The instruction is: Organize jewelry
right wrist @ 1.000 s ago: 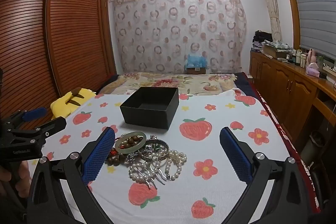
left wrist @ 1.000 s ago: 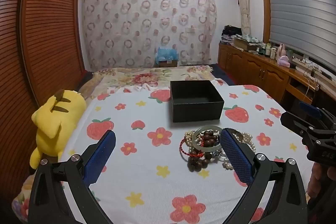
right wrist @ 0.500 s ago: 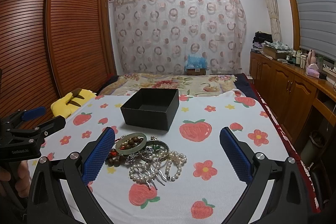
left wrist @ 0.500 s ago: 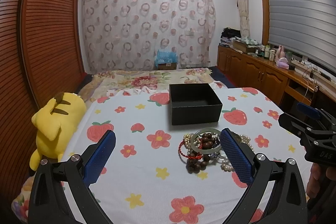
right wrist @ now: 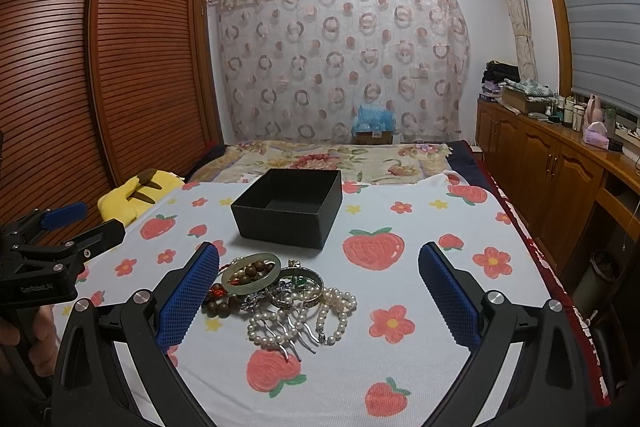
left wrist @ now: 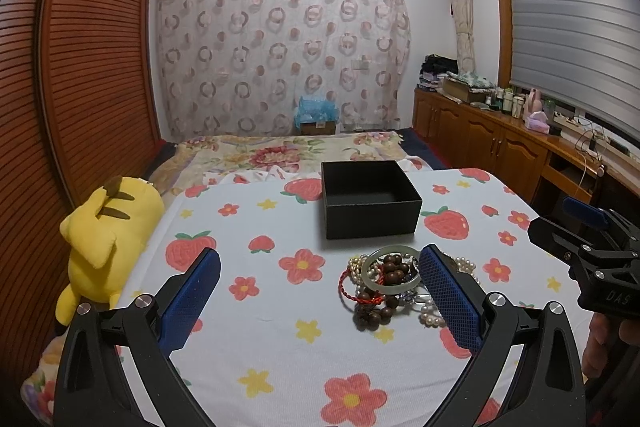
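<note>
Both views drifted back slightly, nothing picked. Left gripper point(left wrist: 320, 291) and right gripper point(right wrist: 319, 293) jaws wide open, empty (jewelry pile point(right wrist: 286, 293) untouched, box point(right wrist: 289, 206) empty).

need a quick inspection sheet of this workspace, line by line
surface: strawberry-print cloth over the bed
job's things: jewelry pile on the cloth, with a pale bangle, pearl strands, dark beads and a hair comb; black box behind it, open, looks empty
clutter: yellow plush at the cloth's left edge
grippers: left claw open, empty; right claw open, empty
cables: cord on the side cabinet
surroundings: curtain, wardrobe, air conditioner
</note>
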